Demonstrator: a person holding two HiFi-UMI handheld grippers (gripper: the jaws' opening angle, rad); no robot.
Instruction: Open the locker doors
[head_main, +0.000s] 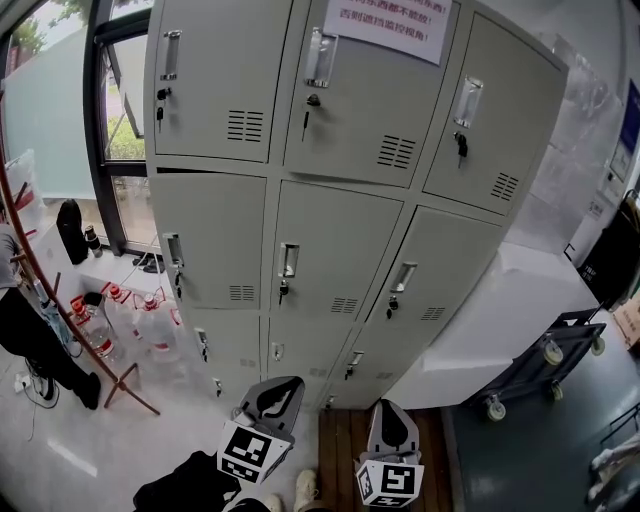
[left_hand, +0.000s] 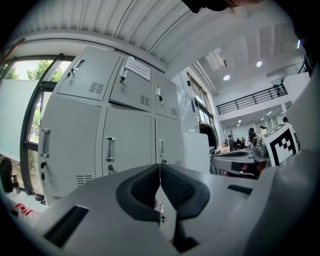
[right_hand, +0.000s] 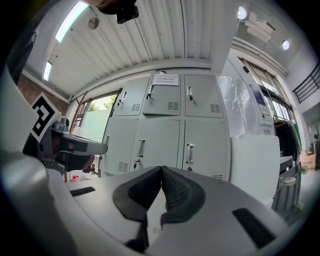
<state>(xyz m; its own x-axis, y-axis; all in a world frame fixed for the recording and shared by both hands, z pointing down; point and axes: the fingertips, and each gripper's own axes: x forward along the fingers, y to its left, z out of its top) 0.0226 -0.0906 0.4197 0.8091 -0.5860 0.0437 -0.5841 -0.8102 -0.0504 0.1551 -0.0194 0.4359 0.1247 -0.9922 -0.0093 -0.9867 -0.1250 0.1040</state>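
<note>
You faced the bank of grey lockers (head_main: 212, 215) with both claws held level and well apart from the metal. Your left claw (head_main: 276, 386) had its jaws pressed together on nothing, and your right claw (head_main: 392, 408) beside it was likewise closed and empty. The locker doors (head_main: 322, 262), set in three columns straight ahead of the claws, were all shut, each with a recessed handle and a small vent grille. Keys hung from the locks along the top row. A white paper notice (head_main: 390, 25) with red print was stuck to the upper middle door. Large clear water bottles (head_main: 150, 325) with red caps stood on the floor to the left of the lockers, near the window. A dark wheeled cart (head_main: 548, 362) was parked to the right.
</note>
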